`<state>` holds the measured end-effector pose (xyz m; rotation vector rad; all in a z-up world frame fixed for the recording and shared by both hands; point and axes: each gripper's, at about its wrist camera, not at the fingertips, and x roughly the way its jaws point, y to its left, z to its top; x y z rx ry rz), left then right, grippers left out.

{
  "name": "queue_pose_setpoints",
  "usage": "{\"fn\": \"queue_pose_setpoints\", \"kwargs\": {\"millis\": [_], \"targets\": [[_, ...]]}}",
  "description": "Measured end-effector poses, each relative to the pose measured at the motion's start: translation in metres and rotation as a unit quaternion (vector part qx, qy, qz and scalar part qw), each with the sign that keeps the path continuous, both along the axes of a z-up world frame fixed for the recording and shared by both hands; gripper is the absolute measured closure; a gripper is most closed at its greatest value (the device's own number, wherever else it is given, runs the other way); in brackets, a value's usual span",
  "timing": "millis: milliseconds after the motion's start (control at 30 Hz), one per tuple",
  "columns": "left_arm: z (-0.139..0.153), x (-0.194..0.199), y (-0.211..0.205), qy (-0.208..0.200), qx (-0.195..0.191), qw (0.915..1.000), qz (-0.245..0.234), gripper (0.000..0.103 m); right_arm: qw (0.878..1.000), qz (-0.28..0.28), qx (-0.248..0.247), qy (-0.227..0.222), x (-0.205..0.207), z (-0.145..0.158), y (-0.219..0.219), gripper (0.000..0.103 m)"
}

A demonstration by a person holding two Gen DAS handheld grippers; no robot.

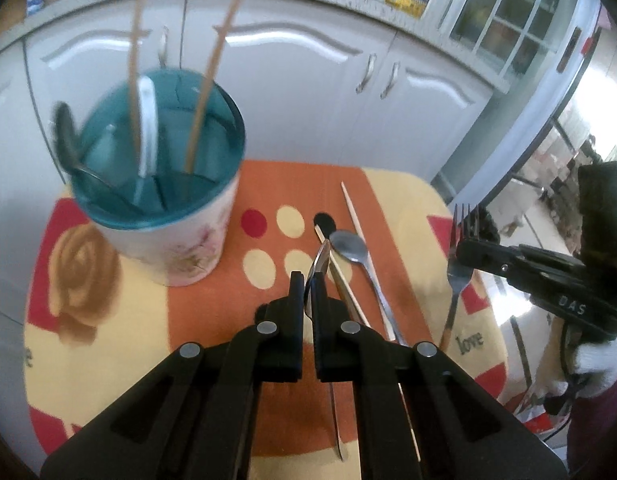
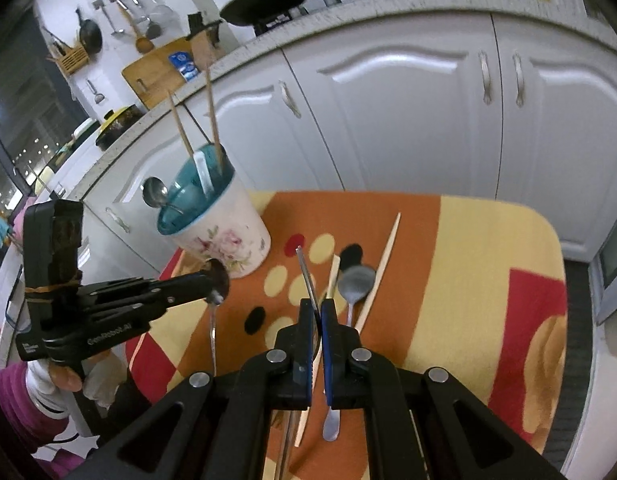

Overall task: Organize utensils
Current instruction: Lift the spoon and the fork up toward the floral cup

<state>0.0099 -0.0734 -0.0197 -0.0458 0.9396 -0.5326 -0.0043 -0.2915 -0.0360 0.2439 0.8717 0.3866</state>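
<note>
Two utensils are clamped, a spoon [image 1: 317, 270] in my left gripper [image 1: 307, 280] and a fork [image 2: 308, 280] in my right gripper [image 2: 319, 308], while another spoon [image 1: 350, 246] and two chopsticks [image 1: 354, 216] wait on the mat ahead, the holder [image 1: 160, 184] half filled.

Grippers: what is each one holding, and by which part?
The left gripper pinches a spoon at the neck just below its bowl. The right gripper pinches a fork just below its prongs, handle hanging down.
</note>
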Motion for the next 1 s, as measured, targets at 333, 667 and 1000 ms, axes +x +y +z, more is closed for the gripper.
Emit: {"fn": "queue_pose_setpoints", "kwargs": {"millis": [333,667,1000], "targets": [[0.040,-0.012,0.024,-0.046,-0.016,0.9987,0.018,0.101,0.998,0.014,-0.034,-0.048,-0.004,0.040,0.025,0.100],[0.063,-0.016,0.044,-0.069,-0.016,0.9967,0.040,0.101,0.995,0.028,-0.055,-0.084,0.002,0.075,0.045,0.100],[0.082,-0.014,0.058,-0.076,-0.024,0.9952,0.055,0.101,0.991,0.037,-0.067,-0.107,0.007,0.099,0.061,0.100]]}}
